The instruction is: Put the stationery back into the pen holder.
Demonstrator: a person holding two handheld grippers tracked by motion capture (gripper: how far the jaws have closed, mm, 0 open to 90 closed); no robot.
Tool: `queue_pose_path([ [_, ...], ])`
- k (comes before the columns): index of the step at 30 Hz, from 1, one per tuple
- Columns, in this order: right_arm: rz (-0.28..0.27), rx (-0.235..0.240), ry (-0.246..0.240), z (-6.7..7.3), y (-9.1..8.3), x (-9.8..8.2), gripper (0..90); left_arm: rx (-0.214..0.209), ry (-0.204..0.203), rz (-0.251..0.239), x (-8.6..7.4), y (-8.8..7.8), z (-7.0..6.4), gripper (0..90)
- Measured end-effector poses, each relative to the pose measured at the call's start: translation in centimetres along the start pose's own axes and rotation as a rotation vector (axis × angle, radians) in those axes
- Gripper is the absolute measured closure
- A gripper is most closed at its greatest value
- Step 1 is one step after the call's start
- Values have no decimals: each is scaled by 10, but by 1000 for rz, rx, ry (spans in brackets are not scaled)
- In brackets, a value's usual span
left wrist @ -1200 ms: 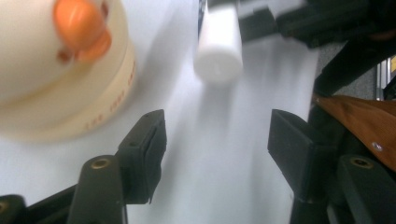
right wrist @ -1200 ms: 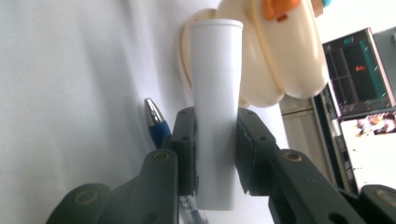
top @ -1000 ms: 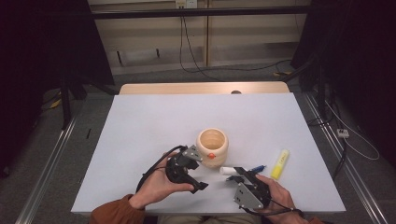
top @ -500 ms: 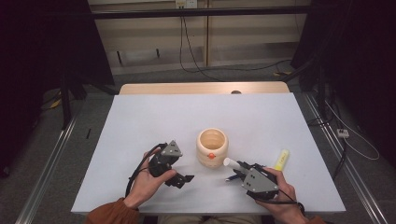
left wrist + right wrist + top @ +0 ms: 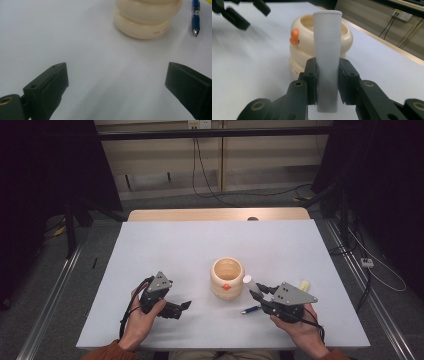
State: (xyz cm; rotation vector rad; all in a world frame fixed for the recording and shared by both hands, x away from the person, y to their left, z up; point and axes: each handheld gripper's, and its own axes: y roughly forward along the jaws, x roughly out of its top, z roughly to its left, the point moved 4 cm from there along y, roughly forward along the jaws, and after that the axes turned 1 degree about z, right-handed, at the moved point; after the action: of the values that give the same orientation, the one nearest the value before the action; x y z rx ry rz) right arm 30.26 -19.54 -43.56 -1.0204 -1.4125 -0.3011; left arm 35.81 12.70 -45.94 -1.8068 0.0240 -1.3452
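Between pads, smooth white tube (image 5: 327,50)

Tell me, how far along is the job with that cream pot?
Early to midway, I'd guess. Done: the right tool has gripped a white marker and holds it beside the cream pot. In hand: the left tool is open, nothing between its jaws. Left, probably: dropping the marker in, then the blue pen and the yellow marker on the table.
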Motion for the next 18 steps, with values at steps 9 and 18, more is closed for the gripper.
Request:
queue_pose_path([
  [9, -49, 48, 103, -7, 1, 13, 711, 79, -32, -37, -17, -22, 7, 53],
  [18, -96, 67, 178, -16, 8, 23, 711, 65, -93, -136, -24, -28, 11, 53],
])
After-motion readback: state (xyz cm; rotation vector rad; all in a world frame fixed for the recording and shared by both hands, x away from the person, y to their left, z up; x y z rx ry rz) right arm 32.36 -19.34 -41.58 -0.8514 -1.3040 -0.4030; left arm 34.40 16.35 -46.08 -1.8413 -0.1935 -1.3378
